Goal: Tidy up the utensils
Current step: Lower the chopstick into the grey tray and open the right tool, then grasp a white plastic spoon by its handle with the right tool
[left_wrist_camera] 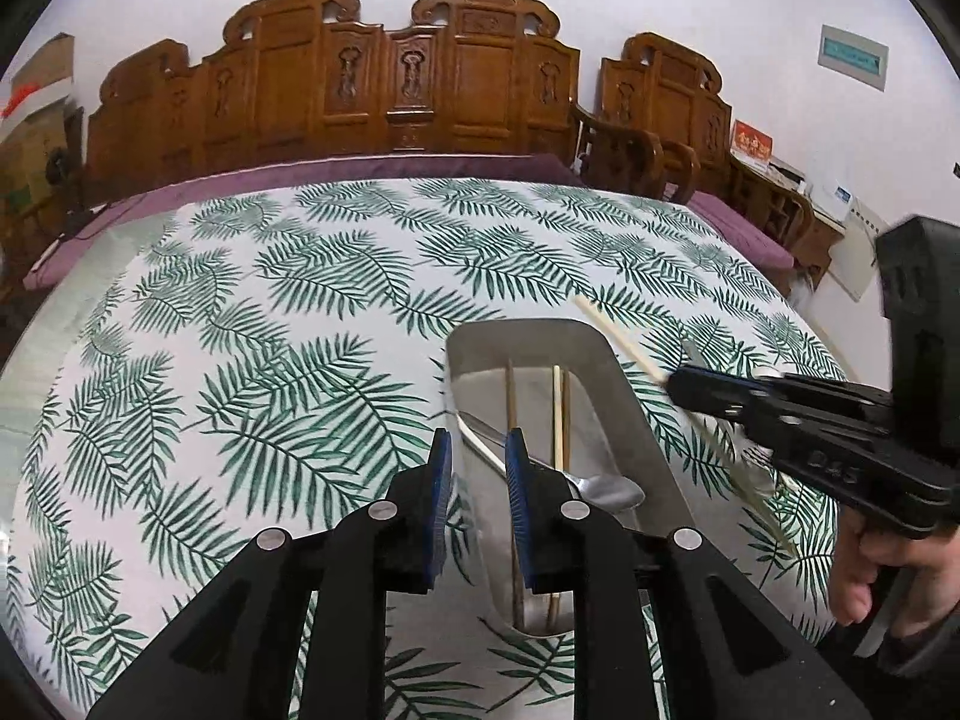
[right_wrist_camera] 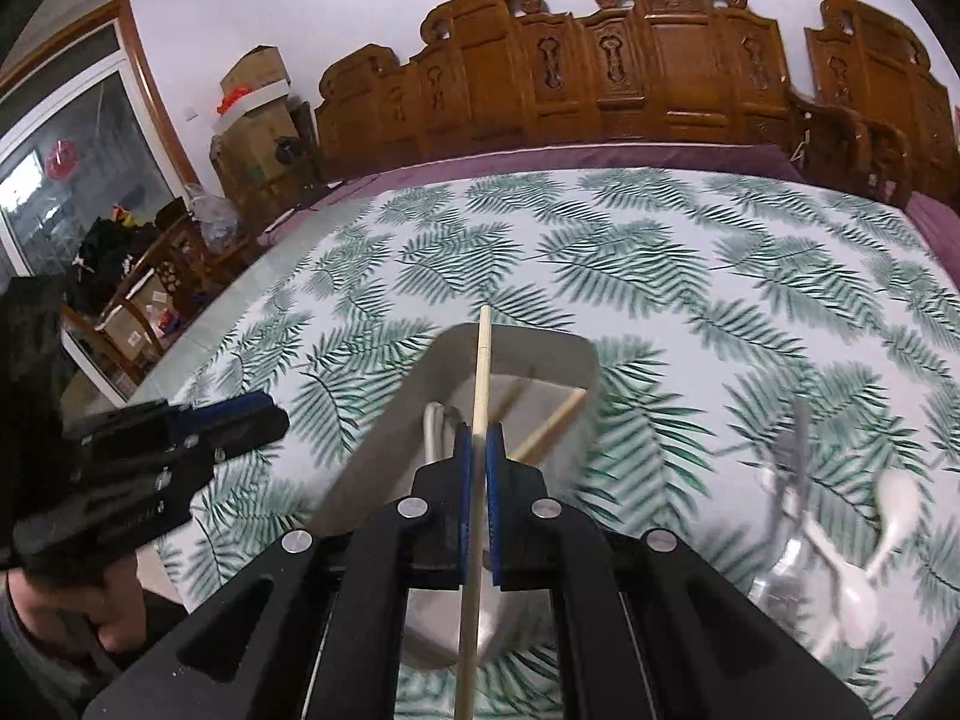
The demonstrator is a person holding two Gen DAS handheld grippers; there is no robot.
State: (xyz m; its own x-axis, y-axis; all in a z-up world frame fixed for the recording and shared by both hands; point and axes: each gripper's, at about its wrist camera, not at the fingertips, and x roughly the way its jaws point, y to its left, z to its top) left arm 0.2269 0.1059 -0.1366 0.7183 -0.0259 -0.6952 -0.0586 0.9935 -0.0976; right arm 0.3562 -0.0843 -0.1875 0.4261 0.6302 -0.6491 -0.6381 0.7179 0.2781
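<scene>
At centre frame of the right wrist view, we hold one chopstick clamped in our right gripper, its long axis pointing up-frame over the metal tray directly beneath, nearer than our empty, slightly parted left gripper.

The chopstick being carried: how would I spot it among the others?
Find the metal tray on the leaf-print tablecloth. Over it, the right gripper is shut on one pale chopstick; the other chopsticks lie loose inside the tray.
</scene>
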